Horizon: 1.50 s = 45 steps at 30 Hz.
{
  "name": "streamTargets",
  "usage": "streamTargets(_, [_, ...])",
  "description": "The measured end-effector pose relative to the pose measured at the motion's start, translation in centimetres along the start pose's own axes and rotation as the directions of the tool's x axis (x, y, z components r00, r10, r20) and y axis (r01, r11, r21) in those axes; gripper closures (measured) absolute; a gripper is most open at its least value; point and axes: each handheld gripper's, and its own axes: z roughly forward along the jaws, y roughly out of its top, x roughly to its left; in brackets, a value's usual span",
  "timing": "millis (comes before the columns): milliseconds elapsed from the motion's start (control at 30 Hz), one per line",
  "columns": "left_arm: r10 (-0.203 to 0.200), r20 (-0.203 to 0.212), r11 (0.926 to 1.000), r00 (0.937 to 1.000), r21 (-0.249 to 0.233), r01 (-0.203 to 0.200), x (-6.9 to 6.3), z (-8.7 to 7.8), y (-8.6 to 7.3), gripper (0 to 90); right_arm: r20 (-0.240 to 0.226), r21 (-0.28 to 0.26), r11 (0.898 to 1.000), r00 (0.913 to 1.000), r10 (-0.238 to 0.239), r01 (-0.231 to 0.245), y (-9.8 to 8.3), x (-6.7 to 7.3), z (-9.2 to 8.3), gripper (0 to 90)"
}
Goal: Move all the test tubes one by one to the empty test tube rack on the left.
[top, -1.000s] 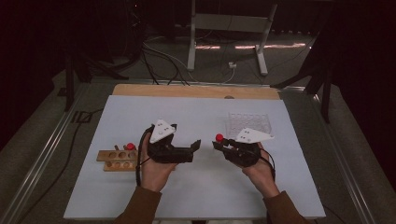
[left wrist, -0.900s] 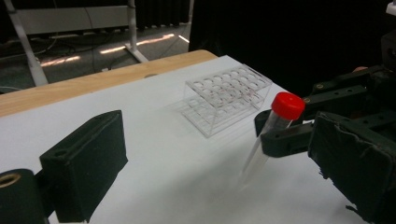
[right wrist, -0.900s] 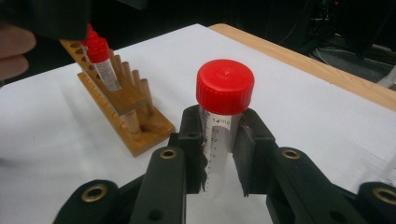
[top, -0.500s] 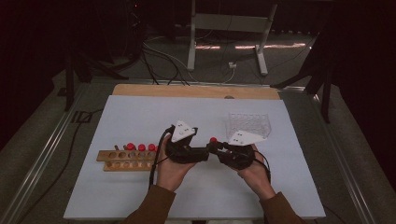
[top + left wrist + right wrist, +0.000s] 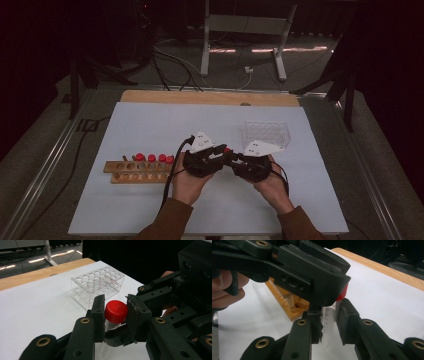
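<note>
A clear tube (image 5: pixel 329 322) with a red cap (image 5: pixel 115 312) is held upright between both grippers over the white mat. My right gripper (image 5: pixel 329 312) is shut on the tube's marked body. My left gripper (image 5: pixel 115 302) has just been closing, and its pads now press on the red cap from both sides. In the high view the left gripper (image 5: pixel 219 151) and the right gripper (image 5: pixel 236 158) meet tip to tip at the middle of the table, with the cap (image 5: pixel 227 149) between them.
A wooden rack (image 5: pixel 137 171) with several red-capped tubes (image 5: pixel 152 158) lies to the left of my hands. A clear plastic rack (image 5: pixel 266 132) stands just behind the right gripper. The white mat (image 5: pixel 150 125) covers the table, with a wooden strip (image 5: pixel 210 97) at its far edge.
The left gripper has moved right, up to the right gripper, and its jaws have closed on the red cap. The right hand has stayed in place with the tube.
</note>
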Motion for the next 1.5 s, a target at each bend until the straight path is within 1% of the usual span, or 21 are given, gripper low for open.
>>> streamTargets(33, [-0.008,-0.008,1.0,0.9999,-0.001,0.008,0.0,0.0,0.0,70.9,-0.001,-0.002,1.0,1.0,0.002,-0.002,0.0,0.0,0.0,70.7])
streamTargets(167, [-0.014,-0.022,0.9999,0.9997,-0.009,0.014,0.3,-0.4,0.1,71.0,-0.011,-0.001,1.0,0.9998,0.017,-0.017,-0.1,-0.4,0.0,51.9])
streamTargets(233, [-0.018,-0.031,0.9997,0.9994,-0.015,0.018,0.5,-0.7,0.2,71.0,-0.025,-0.003,1.0,0.9993,0.027,-0.028,-0.2,-0.7,-0.1,44.0])
streamTargets(300, [-0.021,-0.039,0.9996,0.999,-0.019,0.02,0.8,-0.9,0.2,71.0,-0.018,-0.008,0.999,0.9989,0.043,-0.044,-0.2,-0.8,-0.2,32.4])
streamTargets(400, [-0.033,-0.051,0.999,0.9982,-0.033,0.031,1.2,-1.5,0.4,71.0,-0.005,-0.012,0.999,0.9988,0.05,-0.05,-0.2,-1.0,-0.3,16.3])
streamTargets(433, [-0.036,-0.053,0.9987,0.9979,-0.037,0.034,1.3,-1.6,0.4,71.0,0.006,-0.015,0.998,0.9986,0.053,-0.053,-0.2,-1.1,-0.4,13.7])
streamTargets(467, [-0.039,-0.056,0.9985,0.9977,-0.04,0.036,1.5,-1.8,0.4,71.1,0.011,-0.02,0.998,0.9985,0.054,-0.054,-0.2,-1.3,-0.5,13.2])
streamTargets(600, [-0.044,-0.07,0.9981,0.9966,-0.046,0.041,2.1,-2.4,0.5,71.1,0.025,-0.032,0.997,0.9975,0.066,-0.065,-0.3,-1.7,-0.9,4.9])
streamTargets(733, [-0.054,-0.082,0.9975,0.9951,-0.049,0.051,2.6,-2.9,0.6,71.1,0.041,-0.036,0.997,0.9972,0.063,-0.062,-0.3,-1.9,-1.4,1.6])
streamTargets(833, [-0.055,-0.093,0.9973,0.9942,-0.054,0.05,3.0,-3.4,0.7,71.1,0.043,-0.042,0.997,0.9969,0.066,-0.064,-0.5,-2.1,-1.8,0.4])
streamTargets(1000, [-0.055,-0.111,0.9965,0.9923,-0.068,0.048,3.5,-4.3,1.0,71.1,0.066,-0.053,0.996,0.9948,0.077,-0.074,-0.9,-2.4,-2.7,0.0])
streamTargets(1133, [-0.065,-0.133,0.9948,0.9891,-0.086,0.054,4.2,-5.1,1.4,71.1,0.091,-0.054,0.996,0.993,0.076,-0.071,-1.2,-2.7,-3.7,0.0])
streamTargets(1267, [-0.073,-0.15,0.9929,0.986,-0.104,0.058,4.8,-5.9,1.7,71.1,0.108,-0.07,0.995,0.9908,0.082,-0.074,-1.7,-3.1,-4.7,0.0])
streamTargets(1400, [-0.071,-0.165,0.9923,0.9837,-0.112,0.052,5.4,-6.8,1.9,71.1,0.12,-0.079,0.993,0.9886,0.091,-0.082,-2.2,-3.4,-5.5,0.0])
streamTargets(1500, [-0.069,-0.183,0.9918,0.9806,-0.118,0.048,5.8,-7.5,2.0,71.1,0.126,-0.094,0.991,0.9867,0.103,-0.091,-2.4,-3.7,-6.0,0.0])
